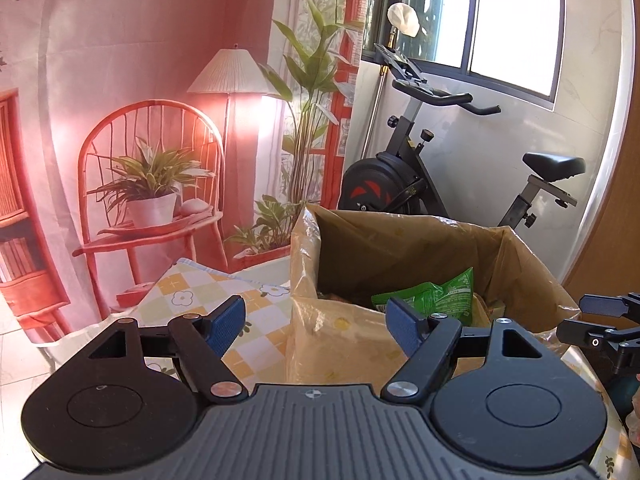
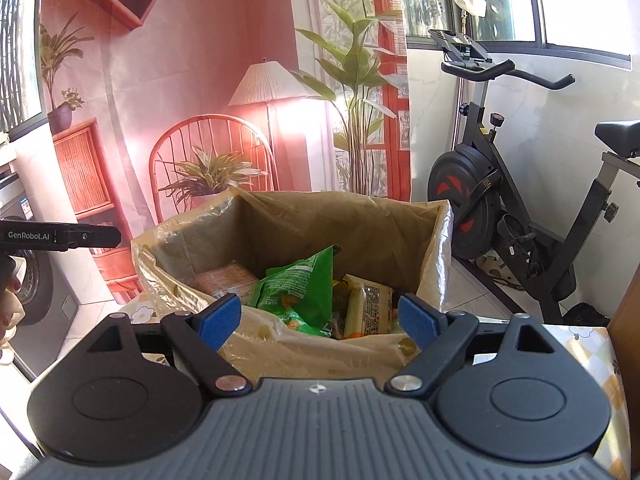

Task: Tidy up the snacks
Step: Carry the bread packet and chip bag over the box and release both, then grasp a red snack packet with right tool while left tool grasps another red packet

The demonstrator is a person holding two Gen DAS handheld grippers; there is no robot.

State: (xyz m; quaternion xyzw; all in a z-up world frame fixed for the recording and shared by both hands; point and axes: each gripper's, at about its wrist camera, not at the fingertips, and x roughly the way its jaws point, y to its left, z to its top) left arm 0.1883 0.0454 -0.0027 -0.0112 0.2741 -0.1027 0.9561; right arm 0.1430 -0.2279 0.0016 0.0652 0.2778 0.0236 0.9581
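A cardboard box lined with a yellowish plastic bag (image 2: 280,216) (image 1: 400,240) stands on a checked flower tablecloth (image 1: 208,292). Inside lie a green snack bag (image 2: 304,284) (image 1: 436,294), a yellow packet (image 2: 366,310) and an orange-pink packet (image 2: 224,278). My left gripper (image 1: 316,326) is open and empty at the box's near left corner. My right gripper (image 2: 320,320) is open and empty just in front of the box's near rim. Each gripper shows at the edge of the other's view: the right one (image 1: 600,320), the left one (image 2: 60,236).
A black exercise bike (image 2: 520,200) stands on the floor right of the box. A printed backdrop with chair, lamp and plants (image 1: 160,140) hangs behind. A washing machine (image 2: 32,280) is at the far left. A brown wooden panel (image 1: 624,220) is at the right edge.
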